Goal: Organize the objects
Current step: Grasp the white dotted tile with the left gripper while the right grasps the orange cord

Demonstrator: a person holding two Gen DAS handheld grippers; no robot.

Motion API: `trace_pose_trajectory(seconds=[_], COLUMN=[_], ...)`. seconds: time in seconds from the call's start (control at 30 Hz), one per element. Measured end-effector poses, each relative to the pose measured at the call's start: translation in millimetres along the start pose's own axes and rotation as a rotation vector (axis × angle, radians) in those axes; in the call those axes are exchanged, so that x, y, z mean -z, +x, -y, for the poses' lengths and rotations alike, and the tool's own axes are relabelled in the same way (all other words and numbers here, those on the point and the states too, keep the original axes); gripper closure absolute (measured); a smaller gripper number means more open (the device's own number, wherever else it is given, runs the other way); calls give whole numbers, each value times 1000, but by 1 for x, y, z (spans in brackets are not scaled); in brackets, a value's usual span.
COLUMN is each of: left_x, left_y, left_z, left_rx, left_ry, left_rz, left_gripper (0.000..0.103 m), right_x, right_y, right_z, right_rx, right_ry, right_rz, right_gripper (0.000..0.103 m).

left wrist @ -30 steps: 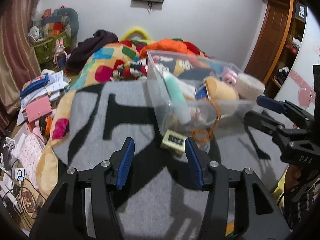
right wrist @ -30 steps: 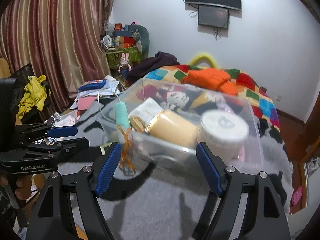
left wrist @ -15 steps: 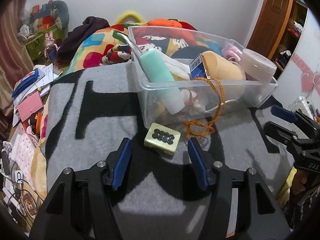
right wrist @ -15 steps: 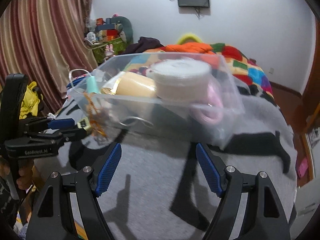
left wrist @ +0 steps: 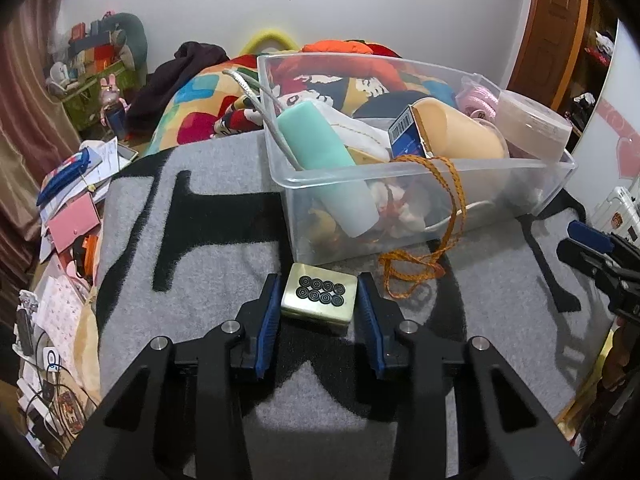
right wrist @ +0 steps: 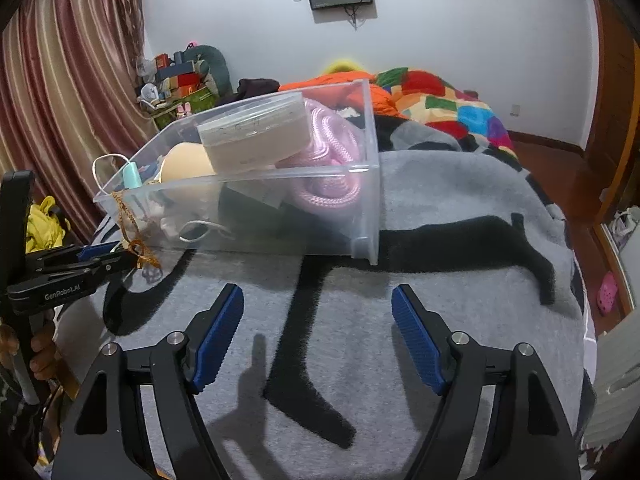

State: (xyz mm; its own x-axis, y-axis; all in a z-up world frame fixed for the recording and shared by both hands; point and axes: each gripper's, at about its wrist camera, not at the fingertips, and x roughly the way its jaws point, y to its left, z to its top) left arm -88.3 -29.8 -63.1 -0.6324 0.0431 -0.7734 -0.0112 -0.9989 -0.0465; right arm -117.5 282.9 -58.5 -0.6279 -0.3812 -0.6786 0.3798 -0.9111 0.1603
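A pale green tile [left wrist: 319, 300] with black ring marks lies on the grey blanket [left wrist: 200, 280], just in front of a clear plastic bin [left wrist: 400, 178]. My left gripper [left wrist: 319, 305] straddles the tile; its jaws are closing and the blue pads [left wrist: 269, 316] sit against the tile's two sides. My right gripper [right wrist: 318, 320] hangs over bare blanket near the bin's [right wrist: 368, 208] short end, jaws closing a little with nothing between them. The bin holds a mint tube [left wrist: 328, 160], a beige cup [left wrist: 456, 132], a round tub [right wrist: 256, 136] and pink rope [right wrist: 328, 184].
An orange braided cord [left wrist: 452, 208] hangs over the bin's front wall onto the blanket. A patchwork quilt [right wrist: 452, 104] and dark clothes lie behind. Papers and a pink folder [left wrist: 74, 222] litter the floor on the left. A person's hand [right wrist: 40, 356] holds the left gripper's handle.
The left gripper moved forward and down to the tile and its jaws narrowed around it. The right gripper swung round to the bin's short end and dropped lower.
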Motion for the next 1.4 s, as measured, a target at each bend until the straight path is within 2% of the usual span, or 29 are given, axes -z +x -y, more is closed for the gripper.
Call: trace_pose_trajectory(seconds=[0.07, 0.27, 0.3, 0.57, 0.73, 1.03, 1.3, 1.4], left_x=[3, 5, 5, -10, -16, -4, -1, -2], left_y=[-4, -25, -30, -61, -71, -78, -77, -74], left_z=[2, 1, 1, 4, 0, -13, -23, -25], left_rx=[-8, -2, 3, 31, 38, 32, 44, 48], left_ry=[8, 7, 3, -9, -21, -32, -56, -65], left_rz=[12, 60, 70, 158, 192, 197, 199, 201], left_gripper=[66, 66, 66, 66, 66, 66, 66, 66], right_x=[-1, -2, -2, -5, -13, -29, -36, -36], right_y=[-1, 3, 4, -2, 8, 36, 62, 64], right_z=[-1, -3, -3, -9, -31, -101, -118, -122], right_rx=[-3, -26, -30, -62, -164, -229, -274, -298], right_ry=[-5, -5, -6, -7, -42, -206, -195, -198], right_rz=[1, -7, -8, 7, -46, -88, -130, -120], right_gripper=[49, 75, 76, 78, 78, 76, 76, 76])
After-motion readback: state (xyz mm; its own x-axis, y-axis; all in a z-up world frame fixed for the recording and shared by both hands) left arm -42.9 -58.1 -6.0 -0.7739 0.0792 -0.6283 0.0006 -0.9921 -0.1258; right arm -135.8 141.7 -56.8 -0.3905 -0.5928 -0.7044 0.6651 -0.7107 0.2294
